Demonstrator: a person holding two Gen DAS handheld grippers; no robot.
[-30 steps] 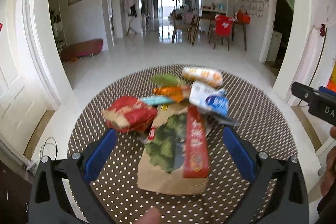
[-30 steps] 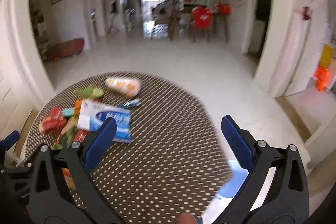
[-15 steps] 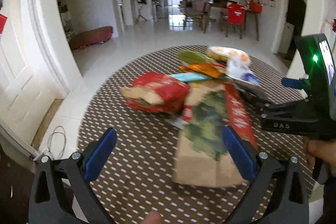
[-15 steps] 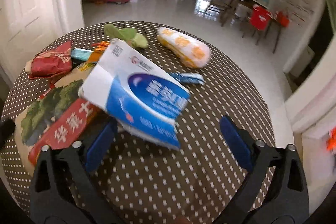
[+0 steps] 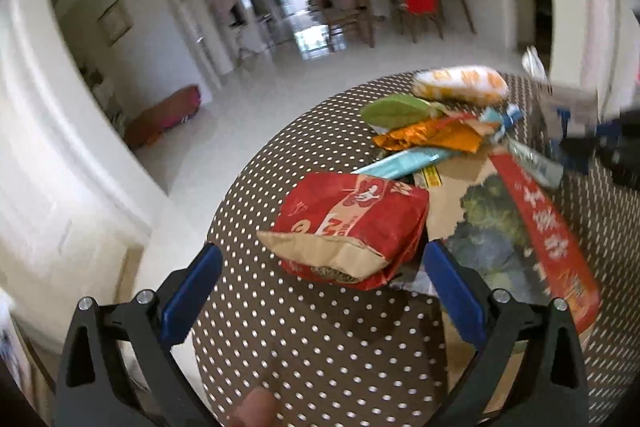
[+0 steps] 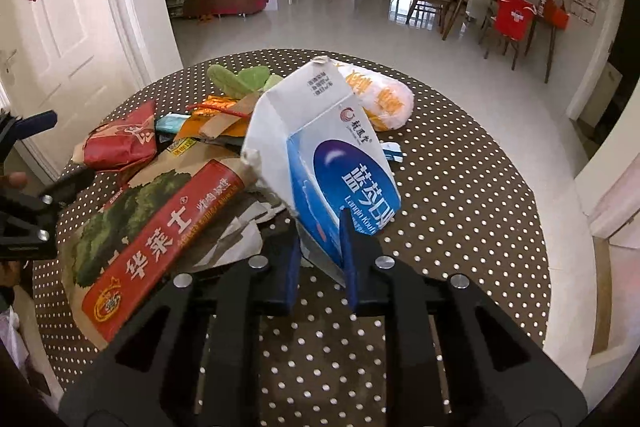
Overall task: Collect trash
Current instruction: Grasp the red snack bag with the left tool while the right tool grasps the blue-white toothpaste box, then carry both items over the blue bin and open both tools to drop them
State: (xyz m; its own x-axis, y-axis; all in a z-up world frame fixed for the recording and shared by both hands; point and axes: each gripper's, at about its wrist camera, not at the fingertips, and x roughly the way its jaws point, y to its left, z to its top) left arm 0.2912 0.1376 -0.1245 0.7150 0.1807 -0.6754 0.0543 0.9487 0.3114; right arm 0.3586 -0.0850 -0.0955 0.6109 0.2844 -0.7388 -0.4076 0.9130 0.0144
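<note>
On the dotted counter [image 6: 460,187] lay 1 pile of trash: 1 red bag [image 5: 352,223], 1 big brown paper bag [image 6: 160,219], 1 orange-white packet [image 6: 380,99] and several smaller wrappers. The right gripper [image 6: 320,259] was closing, its pads pinching 1 blue-white carton [image 6: 328,147]'s lower corner. Only the left wrist view showed the left gripper [image 5: 320,291] spread wide around the red bag without touching.

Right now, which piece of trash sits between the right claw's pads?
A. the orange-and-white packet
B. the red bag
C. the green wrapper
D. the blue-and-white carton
D: the right claw is closing its pads on the lower edge of the blue-and-white carton, while the red bag lies off to the side on the table.
</note>
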